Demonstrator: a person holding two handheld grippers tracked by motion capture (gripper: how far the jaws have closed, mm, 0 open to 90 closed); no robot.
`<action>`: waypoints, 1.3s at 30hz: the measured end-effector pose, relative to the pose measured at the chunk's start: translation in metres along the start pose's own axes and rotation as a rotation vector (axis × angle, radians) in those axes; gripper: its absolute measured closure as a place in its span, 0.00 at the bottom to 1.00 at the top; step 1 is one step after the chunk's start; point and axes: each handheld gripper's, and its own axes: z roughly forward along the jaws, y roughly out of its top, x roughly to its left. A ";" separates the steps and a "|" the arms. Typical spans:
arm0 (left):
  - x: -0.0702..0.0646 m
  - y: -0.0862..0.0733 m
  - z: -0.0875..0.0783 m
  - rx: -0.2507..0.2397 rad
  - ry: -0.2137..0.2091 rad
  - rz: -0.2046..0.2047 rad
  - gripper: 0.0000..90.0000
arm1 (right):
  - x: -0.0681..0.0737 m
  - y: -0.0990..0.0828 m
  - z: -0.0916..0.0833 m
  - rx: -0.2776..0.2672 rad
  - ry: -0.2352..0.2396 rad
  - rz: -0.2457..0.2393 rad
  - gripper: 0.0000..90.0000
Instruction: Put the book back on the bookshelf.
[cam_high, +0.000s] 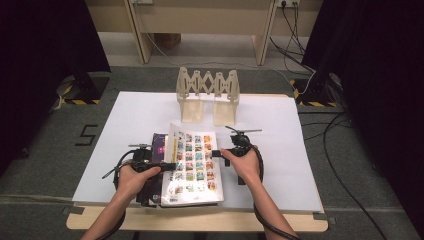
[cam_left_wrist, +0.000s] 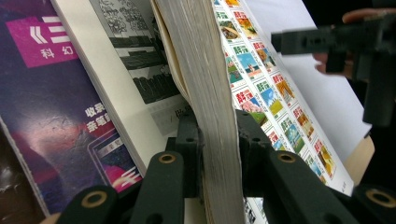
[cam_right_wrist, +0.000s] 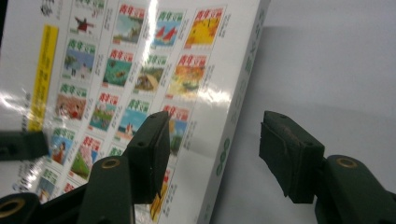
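Note:
A thick book (cam_high: 192, 165) with a glossy cover of small coloured pictures lies on the white sheet (cam_high: 280, 130). My left gripper (cam_high: 167, 165) is at its left edge. In the left gripper view the jaws (cam_left_wrist: 217, 135) press from both sides on the book's yellowed block of pages (cam_left_wrist: 205, 84). My right gripper (cam_high: 216, 153) is at the book's right edge and stands open (cam_right_wrist: 215, 149). One of its jaws hangs over the picture cover (cam_right_wrist: 140, 84), the other over the sheet. That gripper (cam_left_wrist: 327, 39) also appears across the book in the left gripper view.
A purple-covered magazine (cam_high: 159, 145) lies under the book's left side, and a black-and-white printed page (cam_left_wrist: 135, 70) shows beside its cover (cam_left_wrist: 56, 102). A pale folding wooden rack (cam_high: 207, 95) stands at the far edge of the sheet.

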 end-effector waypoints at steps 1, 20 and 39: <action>0.001 0.000 -0.001 0.004 -0.004 0.001 0.82 | 0.000 0.002 0.001 -0.003 -0.008 -0.008 0.48; 0.001 -0.009 -0.006 0.036 -0.027 0.037 0.82 | 0.001 0.039 0.033 0.030 -0.043 -0.002 0.48; 0.002 -0.004 -0.003 0.074 -0.033 0.052 0.81 | -0.002 0.046 0.047 0.037 -0.017 0.035 0.44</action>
